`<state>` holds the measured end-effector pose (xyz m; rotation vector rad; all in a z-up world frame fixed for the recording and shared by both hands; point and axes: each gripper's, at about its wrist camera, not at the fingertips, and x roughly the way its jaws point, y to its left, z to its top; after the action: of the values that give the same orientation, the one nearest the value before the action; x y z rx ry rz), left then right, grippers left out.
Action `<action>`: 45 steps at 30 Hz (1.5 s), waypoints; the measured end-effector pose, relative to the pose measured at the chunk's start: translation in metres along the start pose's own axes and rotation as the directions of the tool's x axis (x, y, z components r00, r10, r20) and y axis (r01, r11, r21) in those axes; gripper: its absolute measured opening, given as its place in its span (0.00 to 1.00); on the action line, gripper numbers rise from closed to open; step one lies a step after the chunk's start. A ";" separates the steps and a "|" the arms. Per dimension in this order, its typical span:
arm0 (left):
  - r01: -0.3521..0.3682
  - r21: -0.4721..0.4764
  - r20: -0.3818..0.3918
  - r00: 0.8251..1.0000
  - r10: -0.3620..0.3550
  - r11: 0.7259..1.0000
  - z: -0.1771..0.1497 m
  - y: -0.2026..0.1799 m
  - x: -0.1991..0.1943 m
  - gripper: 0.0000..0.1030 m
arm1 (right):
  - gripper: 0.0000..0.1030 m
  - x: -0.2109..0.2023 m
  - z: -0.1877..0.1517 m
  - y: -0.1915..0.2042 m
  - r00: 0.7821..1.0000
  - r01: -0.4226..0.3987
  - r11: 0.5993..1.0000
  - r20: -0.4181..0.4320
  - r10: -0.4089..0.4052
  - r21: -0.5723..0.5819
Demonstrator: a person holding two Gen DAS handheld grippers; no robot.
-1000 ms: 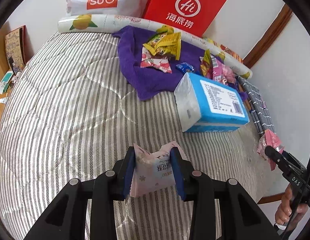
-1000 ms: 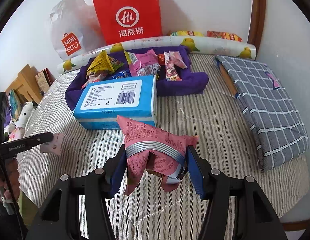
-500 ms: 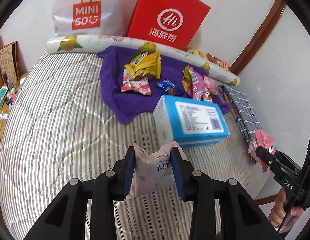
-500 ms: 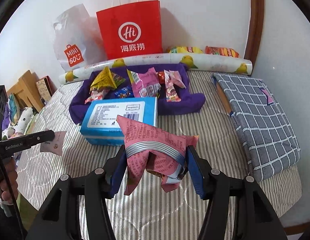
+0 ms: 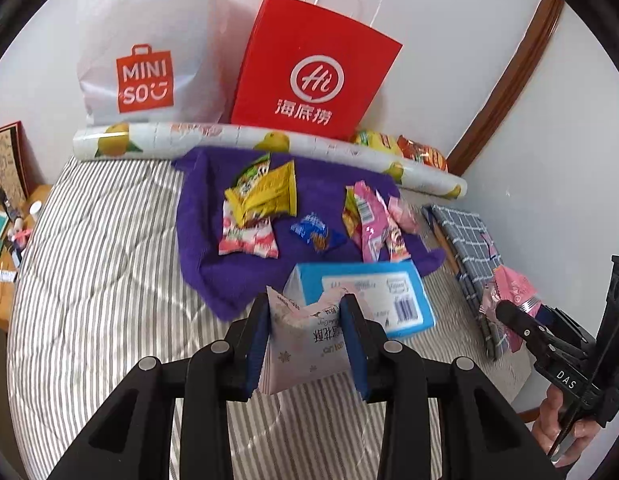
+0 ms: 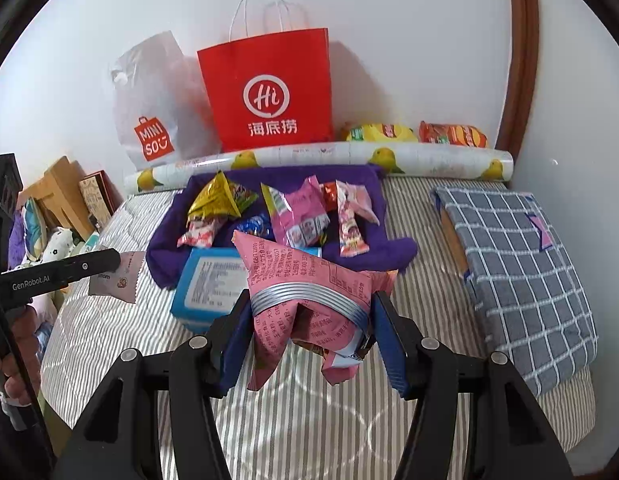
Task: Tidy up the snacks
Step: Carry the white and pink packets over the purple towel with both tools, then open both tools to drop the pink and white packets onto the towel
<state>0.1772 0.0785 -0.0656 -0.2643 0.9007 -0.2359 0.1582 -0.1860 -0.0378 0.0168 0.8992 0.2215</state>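
My left gripper point(image 5: 307, 340) is shut on a pale pink snack packet point(image 5: 305, 344) and holds it above the striped bed. My right gripper point(image 6: 309, 336) is shut on a darker pink snack packet point(image 6: 305, 296), also held above the bed. Several loose snack packets point(image 5: 265, 196) lie on a purple towel point(image 5: 201, 232) further back. A red paper bag point(image 5: 309, 68) and a white MINISO bag point(image 5: 145, 56) stand against the wall. The right gripper shows in the left wrist view point(image 5: 509, 312), and the left gripper in the right wrist view point(image 6: 109, 260).
A blue tissue pack point(image 5: 393, 292) lies just ahead of both grippers. A lemon-print roll point(image 5: 269, 144) runs along the wall. A folded grey checked cloth point(image 6: 517, 264) lies on the right. A wooden bedside table point(image 5: 13, 216) stands at the left.
Both grippers have pulled back and risen with their packets still held. The bags and the towel now sit lower and more central in both views.
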 end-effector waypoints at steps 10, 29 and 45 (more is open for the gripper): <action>-0.025 -0.010 0.028 0.999 0.025 1.000 0.045 0.005 0.015 0.33 | 0.56 0.026 0.052 -0.017 0.999 -0.029 1.000 0.021 0.029 -0.002; -0.058 -0.036 0.031 0.998 0.059 0.998 0.103 0.017 0.064 0.33 | 0.56 0.115 0.144 -0.032 0.996 -0.093 0.996 -0.008 0.093 0.004; -0.045 -0.042 -0.075 0.996 0.042 0.998 0.092 0.029 0.120 0.33 | 0.56 0.213 0.137 -0.035 0.972 -0.121 0.992 -0.195 0.127 0.044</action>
<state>0.3252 0.0797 -0.1091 -0.2773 0.9846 -0.1867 0.3991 -0.1669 -0.1212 0.0822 1.1013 0.3296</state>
